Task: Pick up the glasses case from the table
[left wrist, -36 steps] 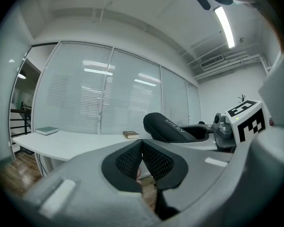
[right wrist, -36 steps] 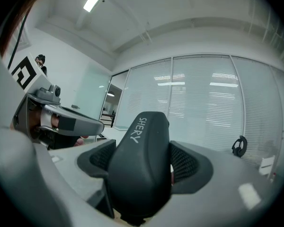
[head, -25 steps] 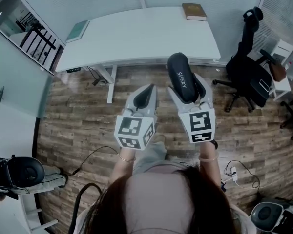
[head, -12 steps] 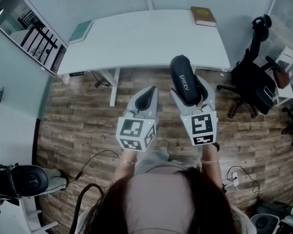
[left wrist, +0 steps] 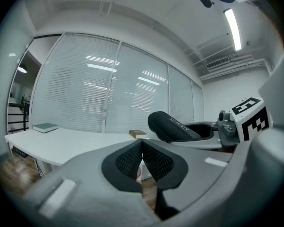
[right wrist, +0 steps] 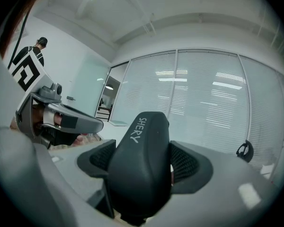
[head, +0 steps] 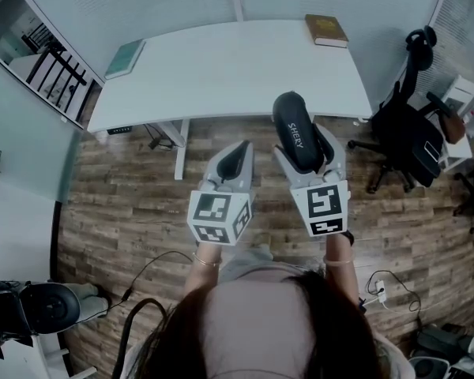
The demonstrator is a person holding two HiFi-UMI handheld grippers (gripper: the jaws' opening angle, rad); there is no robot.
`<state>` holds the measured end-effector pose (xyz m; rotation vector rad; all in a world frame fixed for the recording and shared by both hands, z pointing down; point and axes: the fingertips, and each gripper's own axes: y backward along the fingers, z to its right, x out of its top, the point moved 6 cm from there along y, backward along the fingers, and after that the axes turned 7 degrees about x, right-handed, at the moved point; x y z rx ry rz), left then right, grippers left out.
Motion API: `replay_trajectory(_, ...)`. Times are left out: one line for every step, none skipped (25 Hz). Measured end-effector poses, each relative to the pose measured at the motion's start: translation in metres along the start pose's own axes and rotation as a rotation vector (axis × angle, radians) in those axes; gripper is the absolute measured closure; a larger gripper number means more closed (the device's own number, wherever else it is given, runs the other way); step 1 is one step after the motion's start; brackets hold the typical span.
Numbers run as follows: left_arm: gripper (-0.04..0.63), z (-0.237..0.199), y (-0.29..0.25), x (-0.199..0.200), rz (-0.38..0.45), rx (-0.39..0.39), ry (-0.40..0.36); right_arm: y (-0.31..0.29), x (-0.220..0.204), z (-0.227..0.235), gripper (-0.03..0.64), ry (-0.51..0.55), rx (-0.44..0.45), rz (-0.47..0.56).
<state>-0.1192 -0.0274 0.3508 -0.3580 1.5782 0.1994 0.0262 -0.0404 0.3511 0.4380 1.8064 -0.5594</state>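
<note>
A black glasses case (head: 295, 131) with white lettering sits clamped between the jaws of my right gripper (head: 300, 136), held in the air over the wooden floor in front of the white table (head: 221, 61). In the right gripper view the glasses case (right wrist: 141, 160) fills the gap between both pads. My left gripper (head: 235, 158) hangs beside it to the left, shut with nothing in it; its pads (left wrist: 132, 159) meet in the left gripper view, where the glasses case (left wrist: 173, 126) shows to the right.
On the table lie a brown book (head: 325, 30) at the far right corner and a green book (head: 125, 58) at the left end. A black office chair (head: 411, 140) stands to the right. Cables (head: 154, 255) trail on the floor.
Both grippers keep nearly the same pose with the case still held; the view has shifted slightly, so the table sits a little lower in the picture.
</note>
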Motion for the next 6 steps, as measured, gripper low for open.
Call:
replay_trajectory(0.586, -0.002, -0.001, -0.001, -0.001, 0.000, 0.002, -0.002, 0.000, 0.000, 0.258, 0.002, 0.000, -0.002)
replay_trajectory(0.586, -0.003, -0.003, -0.001, -0.002, 0.001, 0.005, -0.004, 0.000, 0.000, 0.258, 0.004, 0.001, -0.004)
replay_trajectory(0.586, -0.004, -0.004, -0.002, -0.003, 0.001, 0.007, -0.005, -0.001, 0.001, 0.258, 0.005, 0.001, -0.005)
replay_trajectory(0.586, -0.005, -0.007, -0.003, -0.005, 0.001, 0.008, -0.007, -0.002, 0.002, 0.258, 0.006, 0.001, -0.006)
replay_trajectory(0.586, -0.005, -0.009, -0.003, -0.007, 0.000, 0.009, -0.009, -0.002, 0.004, 0.258, 0.006, 0.001, -0.007)
replay_trajectory(0.586, -0.005, -0.012, -0.004, -0.010, -0.002, 0.010, -0.010, -0.003, 0.006, 0.258, 0.006, 0.001, -0.008)
